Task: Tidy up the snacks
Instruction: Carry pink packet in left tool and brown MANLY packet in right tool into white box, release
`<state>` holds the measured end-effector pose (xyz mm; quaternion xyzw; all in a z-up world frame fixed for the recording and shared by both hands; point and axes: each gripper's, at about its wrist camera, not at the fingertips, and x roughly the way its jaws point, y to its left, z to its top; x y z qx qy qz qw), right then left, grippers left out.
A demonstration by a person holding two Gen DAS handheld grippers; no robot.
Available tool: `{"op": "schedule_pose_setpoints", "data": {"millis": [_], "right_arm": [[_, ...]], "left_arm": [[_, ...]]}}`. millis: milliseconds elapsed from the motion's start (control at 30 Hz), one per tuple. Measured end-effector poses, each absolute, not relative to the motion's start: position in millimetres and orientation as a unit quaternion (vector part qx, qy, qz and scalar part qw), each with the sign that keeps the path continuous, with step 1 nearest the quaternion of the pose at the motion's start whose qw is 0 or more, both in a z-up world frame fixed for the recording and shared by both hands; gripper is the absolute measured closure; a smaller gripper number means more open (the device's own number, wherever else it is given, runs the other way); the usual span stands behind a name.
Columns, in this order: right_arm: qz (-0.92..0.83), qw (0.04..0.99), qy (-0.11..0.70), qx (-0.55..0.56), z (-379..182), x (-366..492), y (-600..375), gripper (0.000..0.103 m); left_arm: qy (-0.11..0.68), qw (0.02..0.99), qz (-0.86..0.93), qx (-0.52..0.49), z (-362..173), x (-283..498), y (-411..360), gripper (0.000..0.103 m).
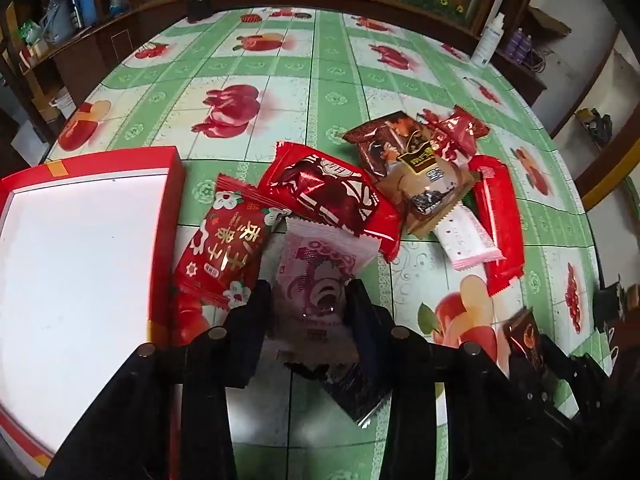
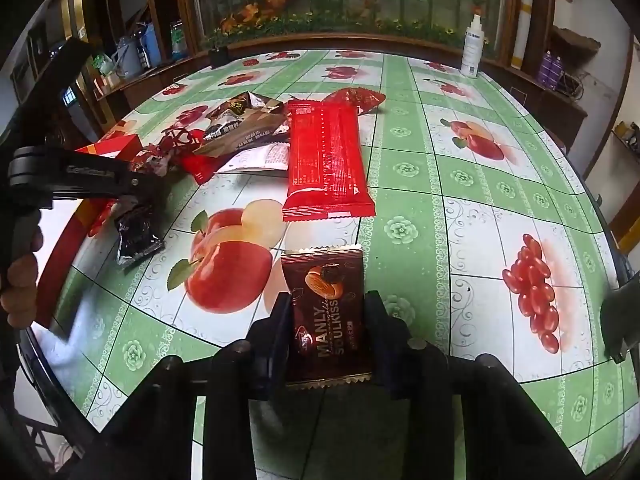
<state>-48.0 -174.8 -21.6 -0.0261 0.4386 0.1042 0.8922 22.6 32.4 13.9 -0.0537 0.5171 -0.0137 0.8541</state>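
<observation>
My left gripper is shut on a pink-and-white snack packet, just right of the open red box with a white floor. A black packet lies under the pink one. A red packet with gold characters leans on the box wall. Beyond it lies a pile: a dark red foil packet, a beige-and-brown packet, a white packet and a long red bar. My right gripper is shut on a brown almond-chocolate packet above the tablecloth, near the long red bar.
The round table has a green fruit-print cloth. A white spray bottle stands at its far edge. The left gripper's body and a person's hand fill the left of the right wrist view. Wooden shelves ring the table.
</observation>
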Motion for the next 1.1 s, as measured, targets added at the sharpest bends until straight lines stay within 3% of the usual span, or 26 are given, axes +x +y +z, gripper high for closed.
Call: {"op": "schedule_pose_setpoints", "data": {"millis": [367,700,1100], "right_arm": [[0.185,0.875,0.447,0.019,-17,-48,-148,0.069],[0.252,0.864,0.430,0.072,3,-46,-111,0.069],[0.332,0.855,0.398,0.014,38,-43,2,0.069]], "left_arm": [[0.473,0.880,-0.018,-0.044,36,-33,61,0.066],[0.416,0.904,0.091,-0.021,47,-73,122,0.066],[0.409,0.900,0.145,-0.040,24,-81,170,0.066]]}}
